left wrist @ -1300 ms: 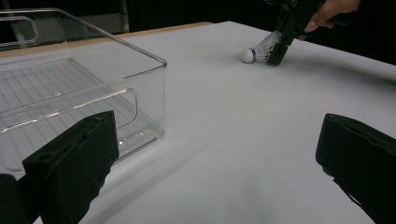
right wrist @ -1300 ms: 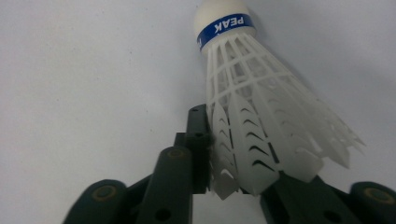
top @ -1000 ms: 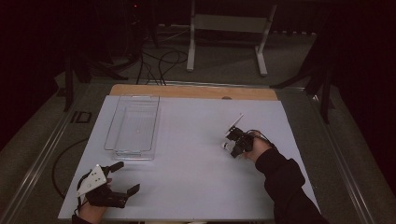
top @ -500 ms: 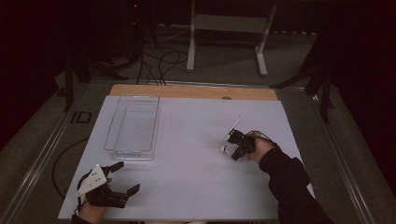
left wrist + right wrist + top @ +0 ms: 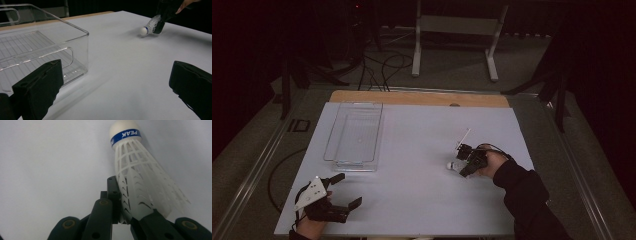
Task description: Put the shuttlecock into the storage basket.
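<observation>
Room: dark around me, a metal stand (image 5: 457,30) and loose cables on the floor beyond the table (image 5: 422,165).
Surface: white sheet, matte, wooden strip along the far edge.
Right tool (image 5: 465,161): I have it clamped on the shuttlecock's (image 5: 140,182) feather skirt, cork pointing away from the jaws and low over the sheet.
Left tool (image 5: 346,190): jaws spread wide, nothing between them, parked near my edge.
Clear bin (image 5: 42,52): empty, just ahead of the left tool, probably the drop spot.
</observation>
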Demonstrator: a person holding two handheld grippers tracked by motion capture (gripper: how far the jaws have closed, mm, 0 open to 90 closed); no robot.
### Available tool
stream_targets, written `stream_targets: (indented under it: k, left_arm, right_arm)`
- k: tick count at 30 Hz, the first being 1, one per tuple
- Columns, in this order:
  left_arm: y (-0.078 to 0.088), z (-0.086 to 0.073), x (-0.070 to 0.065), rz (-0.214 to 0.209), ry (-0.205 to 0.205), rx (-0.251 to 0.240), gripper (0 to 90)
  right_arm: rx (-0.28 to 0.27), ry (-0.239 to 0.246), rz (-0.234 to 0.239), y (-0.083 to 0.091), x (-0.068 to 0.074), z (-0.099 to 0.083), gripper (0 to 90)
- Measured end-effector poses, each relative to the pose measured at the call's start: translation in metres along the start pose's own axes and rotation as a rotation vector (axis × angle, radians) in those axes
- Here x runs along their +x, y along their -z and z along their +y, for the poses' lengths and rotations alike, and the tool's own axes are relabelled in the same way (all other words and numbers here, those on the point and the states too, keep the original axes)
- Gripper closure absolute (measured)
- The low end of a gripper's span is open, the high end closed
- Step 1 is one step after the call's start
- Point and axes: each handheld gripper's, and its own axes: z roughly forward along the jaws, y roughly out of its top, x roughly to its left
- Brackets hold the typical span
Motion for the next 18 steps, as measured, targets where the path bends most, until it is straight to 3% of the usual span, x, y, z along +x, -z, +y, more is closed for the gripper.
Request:
stream_targets:
  k: [11,18]
  left_arm:
    - [0.000,0.000,0.000,0.000,0.000,0.001,0.0]
    - [0.000,0.000,0.000,0.000,-0.004,0.006,0.0]
  right_arm:
    - [0.009,0.048,0.001,0.001,0.014,0.000,89.7]
    - [0.011,0.103,0.014,-0.001,0.021,-0.001,89.6]
